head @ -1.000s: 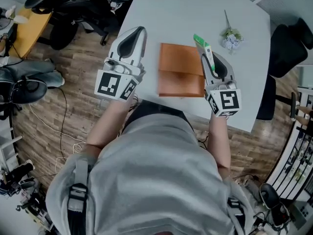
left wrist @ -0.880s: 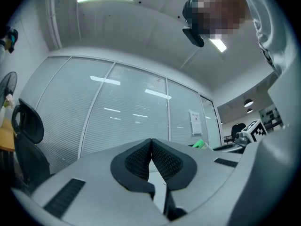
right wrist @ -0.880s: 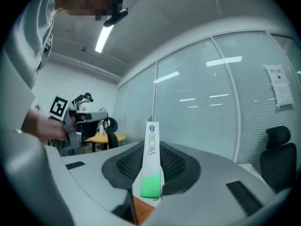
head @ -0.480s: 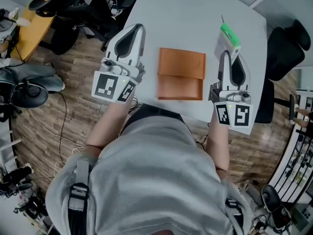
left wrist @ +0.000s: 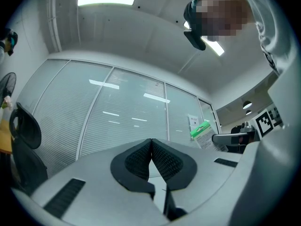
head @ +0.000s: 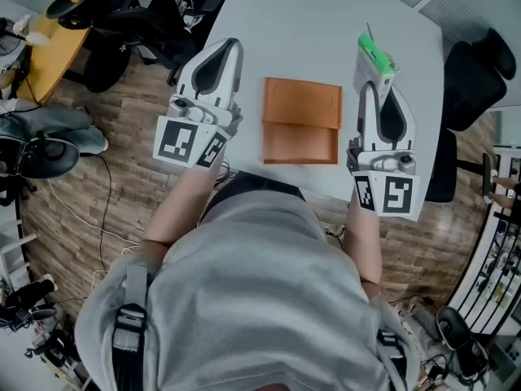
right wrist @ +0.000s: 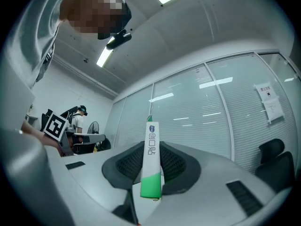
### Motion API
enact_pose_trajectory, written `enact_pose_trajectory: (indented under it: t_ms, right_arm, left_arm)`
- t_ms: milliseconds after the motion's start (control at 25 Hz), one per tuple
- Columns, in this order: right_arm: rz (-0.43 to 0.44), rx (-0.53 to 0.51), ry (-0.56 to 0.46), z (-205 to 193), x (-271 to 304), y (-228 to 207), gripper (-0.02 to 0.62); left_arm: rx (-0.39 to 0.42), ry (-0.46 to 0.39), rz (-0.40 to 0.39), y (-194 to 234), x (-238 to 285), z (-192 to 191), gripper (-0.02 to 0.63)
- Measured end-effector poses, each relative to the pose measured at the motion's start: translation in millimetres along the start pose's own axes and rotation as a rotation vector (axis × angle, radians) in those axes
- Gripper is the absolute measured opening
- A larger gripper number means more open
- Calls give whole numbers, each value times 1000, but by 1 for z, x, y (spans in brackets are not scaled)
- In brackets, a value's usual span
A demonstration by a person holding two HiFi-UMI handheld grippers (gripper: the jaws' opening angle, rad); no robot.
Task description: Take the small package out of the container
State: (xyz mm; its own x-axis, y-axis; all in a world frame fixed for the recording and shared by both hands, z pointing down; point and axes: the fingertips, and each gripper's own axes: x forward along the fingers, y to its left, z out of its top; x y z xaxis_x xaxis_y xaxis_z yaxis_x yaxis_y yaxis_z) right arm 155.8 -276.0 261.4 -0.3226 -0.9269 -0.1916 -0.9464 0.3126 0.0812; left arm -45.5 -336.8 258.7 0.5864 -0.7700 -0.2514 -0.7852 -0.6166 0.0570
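While the right gripper clamps the package, lengthwise along its jaws, right of the container by the desk's right edge, the left gripper hangs closed, empty.

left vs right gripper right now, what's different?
Load: the left gripper has its jaws shut on nothing; the right gripper is shut on the small green-and-white package, which stands on edge between its pads.
Place: the left gripper is left of the orange container, by the table edge; the right gripper is on the container's right.
Shared: both point away from the person, and each carries a marker cube.
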Motion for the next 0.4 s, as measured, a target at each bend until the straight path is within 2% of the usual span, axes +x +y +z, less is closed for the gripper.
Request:
enact_pose_trajectory:
  t_ms: [400]
  right_arm:
    - [-34,-2,-7,6,-2,6,114]
  left_arm:
    - [-7,3,0,1,-7,2,20]
